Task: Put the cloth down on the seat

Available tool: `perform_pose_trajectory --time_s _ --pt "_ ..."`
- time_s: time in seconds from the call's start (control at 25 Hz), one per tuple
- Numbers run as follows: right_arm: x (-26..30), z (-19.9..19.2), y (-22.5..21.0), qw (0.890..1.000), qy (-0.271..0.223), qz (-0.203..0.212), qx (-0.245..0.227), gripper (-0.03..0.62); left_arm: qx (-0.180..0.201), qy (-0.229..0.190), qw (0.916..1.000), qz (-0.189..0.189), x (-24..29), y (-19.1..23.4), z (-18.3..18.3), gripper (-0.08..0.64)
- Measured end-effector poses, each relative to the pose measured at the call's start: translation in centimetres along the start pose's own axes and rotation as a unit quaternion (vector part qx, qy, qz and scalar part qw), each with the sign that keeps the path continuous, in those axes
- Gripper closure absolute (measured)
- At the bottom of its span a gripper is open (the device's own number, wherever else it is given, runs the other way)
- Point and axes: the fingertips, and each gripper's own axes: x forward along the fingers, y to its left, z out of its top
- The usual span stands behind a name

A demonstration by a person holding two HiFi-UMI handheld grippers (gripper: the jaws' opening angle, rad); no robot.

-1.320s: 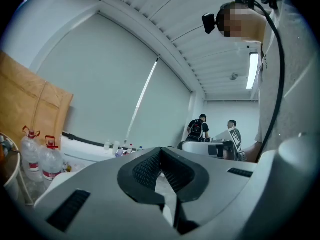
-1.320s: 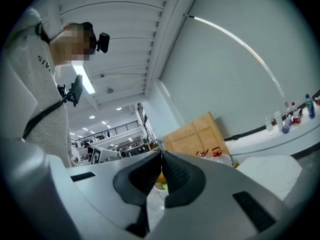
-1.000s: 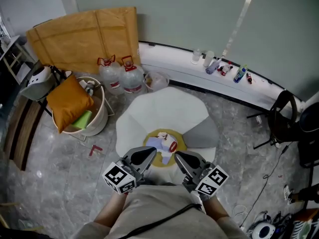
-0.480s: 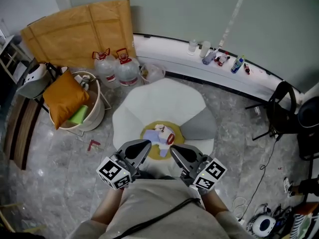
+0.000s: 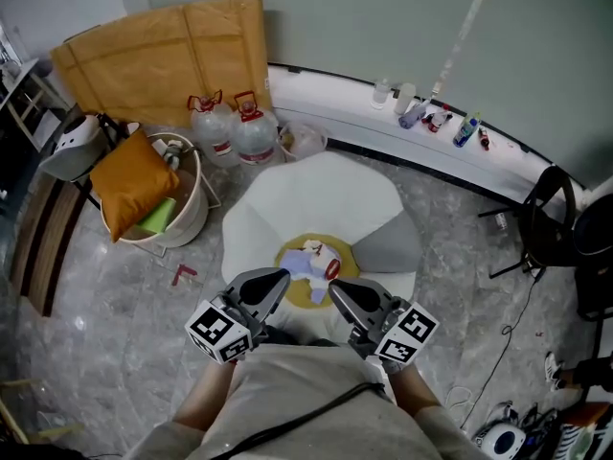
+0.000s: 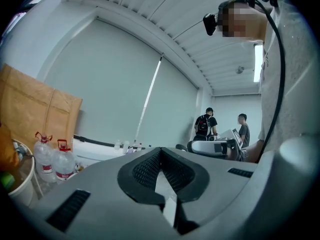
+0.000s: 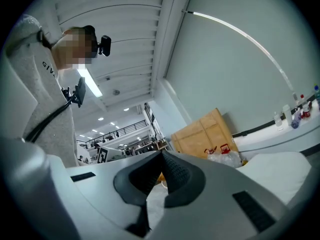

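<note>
Cloth lies on seat just beyond left gripper and right gripper, both pressed together, empty; near edge hidden.

shows a big cardboard sheet leaning on the grey wall. just before it, has two water jugs with red handles, side by side. left of them, shows a white tub holding an orange cushion and something green. lines up small bottles along the white ledge. at far right, shows a black chair. in the left gripper view, catches two people standing far off.
</note>
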Motion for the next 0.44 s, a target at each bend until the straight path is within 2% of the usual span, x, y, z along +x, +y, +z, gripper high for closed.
perform_pose_trajectory --time_s 0.44 --pt "0.5 -1.2 -1.1 1.0 0.017 0.005 0.018 0.575 -0.02 0.006 0.9997 0.012 0.2 0.9 -0.8 0.546"
